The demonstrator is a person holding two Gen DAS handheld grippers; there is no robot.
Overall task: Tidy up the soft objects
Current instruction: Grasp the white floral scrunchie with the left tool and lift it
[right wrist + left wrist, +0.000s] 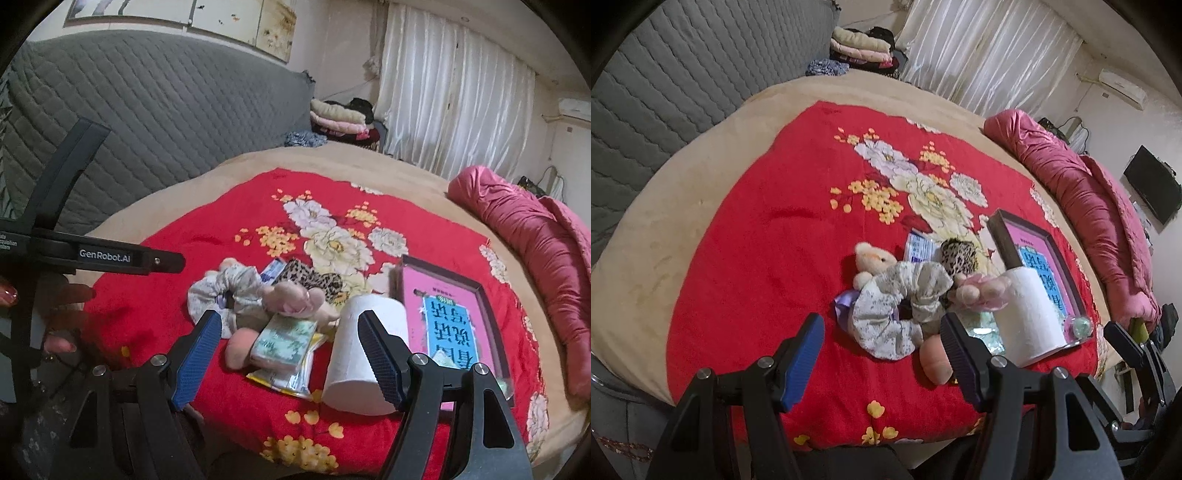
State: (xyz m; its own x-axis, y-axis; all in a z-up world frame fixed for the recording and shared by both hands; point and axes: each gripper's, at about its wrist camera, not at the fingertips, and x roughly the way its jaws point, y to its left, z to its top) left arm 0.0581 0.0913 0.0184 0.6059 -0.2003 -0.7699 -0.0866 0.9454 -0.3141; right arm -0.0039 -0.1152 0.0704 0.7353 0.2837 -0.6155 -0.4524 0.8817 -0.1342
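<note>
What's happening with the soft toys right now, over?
Left gripper open, empty. Right gripper open, empty. Scrunchie and plush untouched on blanket. Paper roll beside pile.

Each hand-held gripper is a black plastic frame with silver screw heads at its pivots and two fingers faced in ribbed blue pads [807,354]. The left hand-held gripper [110,254] carries a white "GenRobot.AI" label. The hand [62,317] wears glossy pink nail polish.
</note>
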